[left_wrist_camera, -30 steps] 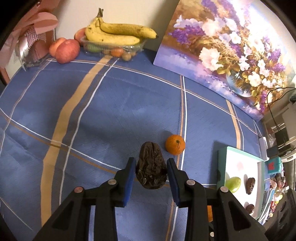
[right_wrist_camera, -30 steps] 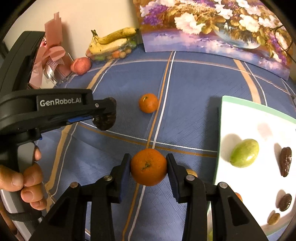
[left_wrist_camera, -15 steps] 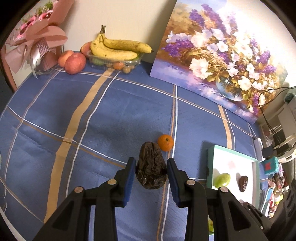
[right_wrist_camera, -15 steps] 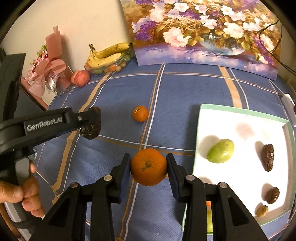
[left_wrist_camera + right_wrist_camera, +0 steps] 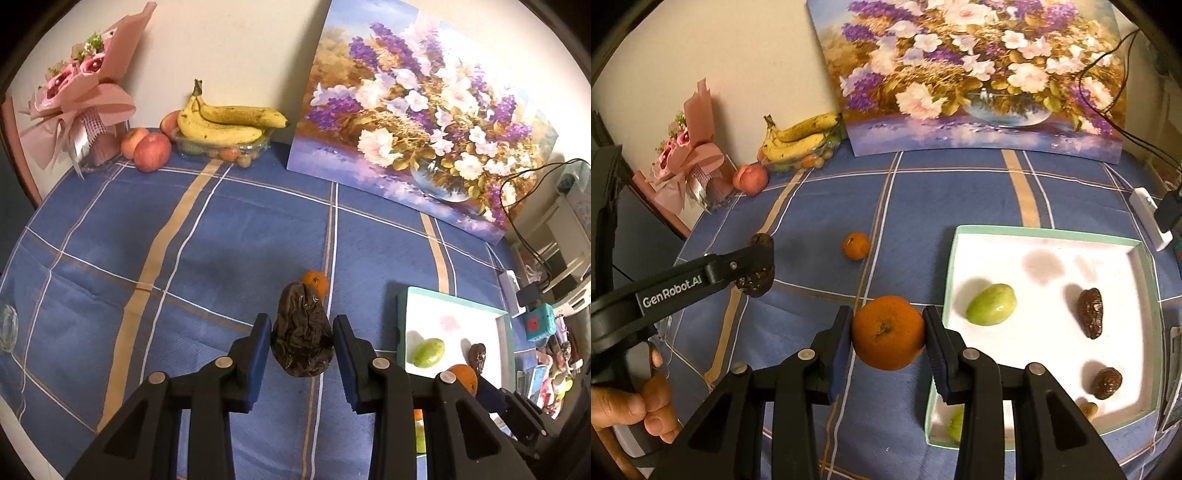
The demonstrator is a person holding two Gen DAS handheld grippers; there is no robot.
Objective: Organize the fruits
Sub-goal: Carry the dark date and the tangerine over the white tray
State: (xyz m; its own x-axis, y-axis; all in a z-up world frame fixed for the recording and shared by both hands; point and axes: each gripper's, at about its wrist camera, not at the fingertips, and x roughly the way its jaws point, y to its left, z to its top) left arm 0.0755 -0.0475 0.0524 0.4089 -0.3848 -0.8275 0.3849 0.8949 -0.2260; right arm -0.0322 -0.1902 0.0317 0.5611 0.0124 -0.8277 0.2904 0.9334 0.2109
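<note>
Partly done: white tray (image 5: 1137,258) at right held green fruit (image 5: 991,304) & dates. Left gripper (image 5: 301,341) fingers clamped on a date (image 5: 303,332), right gripper (image 5: 888,332) on an orange (image 5: 888,332), both above tabletop (image 5: 221,240). A small orange (image 5: 856,245) was left mid-tabletop.

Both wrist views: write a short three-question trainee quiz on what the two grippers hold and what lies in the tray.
1. True or false: the right gripper is shut on a mandarin.
2. Which item sits between the fingers of the left gripper?
A. a banana
B. a wrinkled dark date
C. a green fruit
3. Fill in: the loose mandarin lies on the blue ____, outside the white tray.

Key
1. True; the blue pads press on both its sides.
2. B
3. Tablecloth; the tray holds a green fruit and other dark dates.
</note>
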